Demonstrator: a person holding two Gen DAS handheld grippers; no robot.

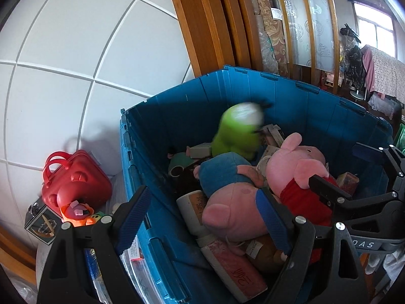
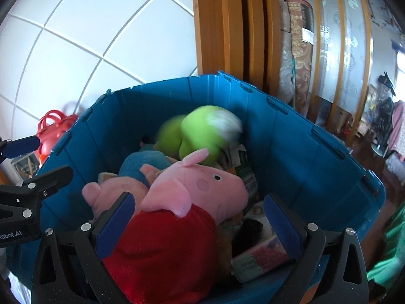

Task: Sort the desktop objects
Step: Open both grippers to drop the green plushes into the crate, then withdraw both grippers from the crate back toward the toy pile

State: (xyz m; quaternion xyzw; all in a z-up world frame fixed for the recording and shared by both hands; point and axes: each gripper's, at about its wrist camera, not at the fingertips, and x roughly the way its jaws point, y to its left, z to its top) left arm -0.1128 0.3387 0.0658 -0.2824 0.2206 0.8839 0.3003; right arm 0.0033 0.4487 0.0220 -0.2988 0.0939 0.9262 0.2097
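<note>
The right gripper (image 1: 354, 190), seen from the left wrist, bears the letters "DAS" on its body. The left gripper (image 2: 38, 162), seen from the right wrist, bears "obot.AI". Print on the boxes (image 1: 235, 271) in the blue bin (image 1: 253, 96) is too blurred to read.

Carrier: a blue plastic crate (image 1: 316, 116) with ribbed walls, open at the top, standing against a white tiled wall.
Load: filled with toys and boxes heaped together.
Top layer: pink pig plush in a red dress (image 2: 177, 217), beside it a pink pig plush in blue (image 1: 227, 192).
Back: a blurred green plush (image 2: 200, 136) by the far wall.
Underneath: a white cylinder (image 1: 189, 207), a pink and white box (image 1: 235, 268), small cartons (image 2: 240, 164).
</note>
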